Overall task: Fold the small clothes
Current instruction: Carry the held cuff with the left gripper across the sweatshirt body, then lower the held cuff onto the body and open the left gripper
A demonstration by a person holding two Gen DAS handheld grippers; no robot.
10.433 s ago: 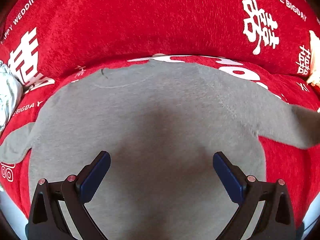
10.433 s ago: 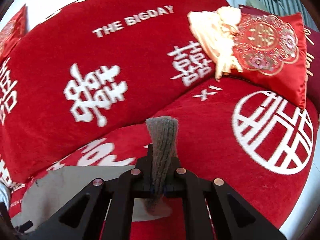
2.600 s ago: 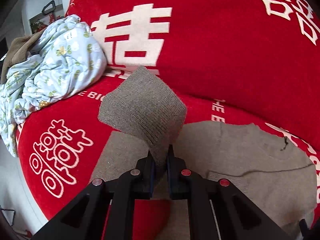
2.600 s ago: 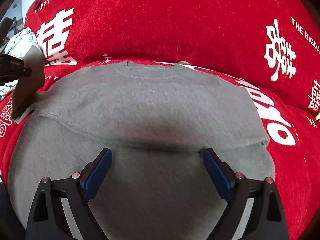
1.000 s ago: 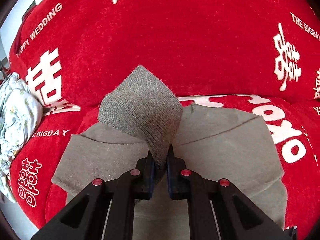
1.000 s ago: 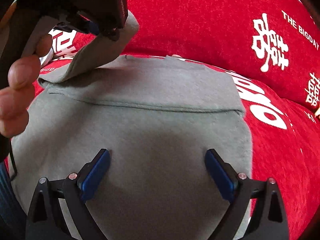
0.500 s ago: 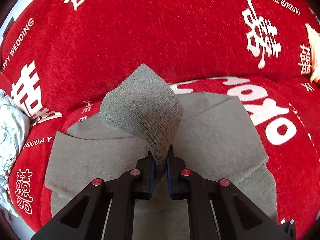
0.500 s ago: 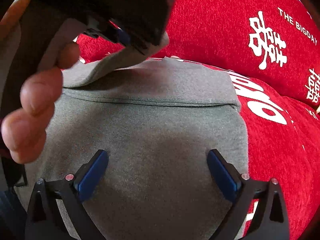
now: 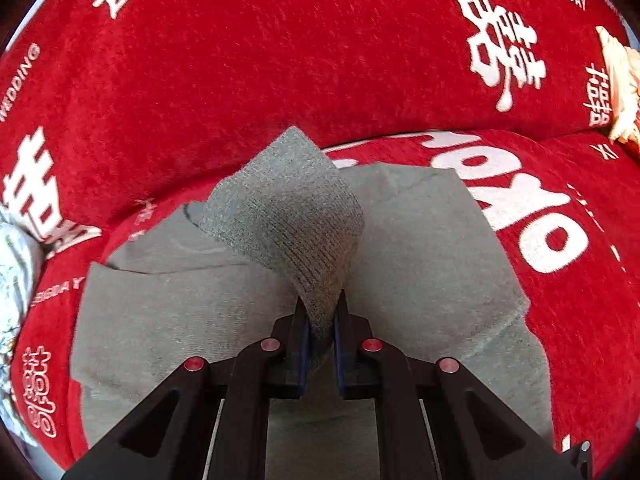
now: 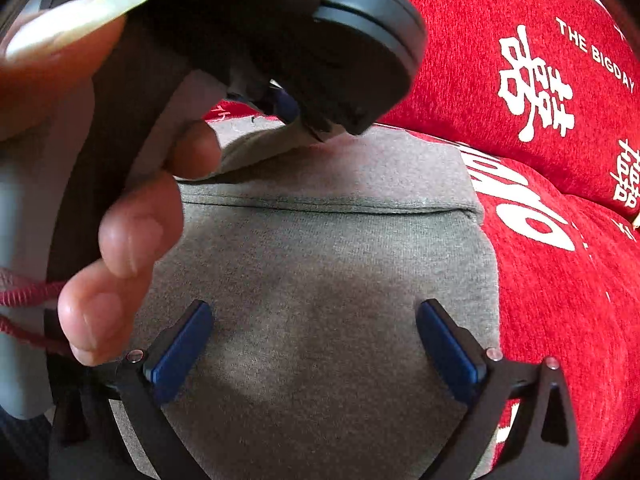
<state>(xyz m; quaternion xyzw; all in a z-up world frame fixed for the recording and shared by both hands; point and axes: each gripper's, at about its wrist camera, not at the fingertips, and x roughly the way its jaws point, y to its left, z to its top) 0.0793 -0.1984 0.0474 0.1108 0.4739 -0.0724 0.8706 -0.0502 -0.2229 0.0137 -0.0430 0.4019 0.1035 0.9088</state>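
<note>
Left tool clenched on grey knit sweater's ribbed sleeve cuff, carrying it across the body to fold; right tool released.

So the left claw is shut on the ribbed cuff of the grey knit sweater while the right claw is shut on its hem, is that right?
Not quite: the right claw is open, its blue pads spread wide above the grey knit sweater and gripping nothing, as the right wrist view shows. The left claw is indeed shut on the ribbed cuff.
</note>
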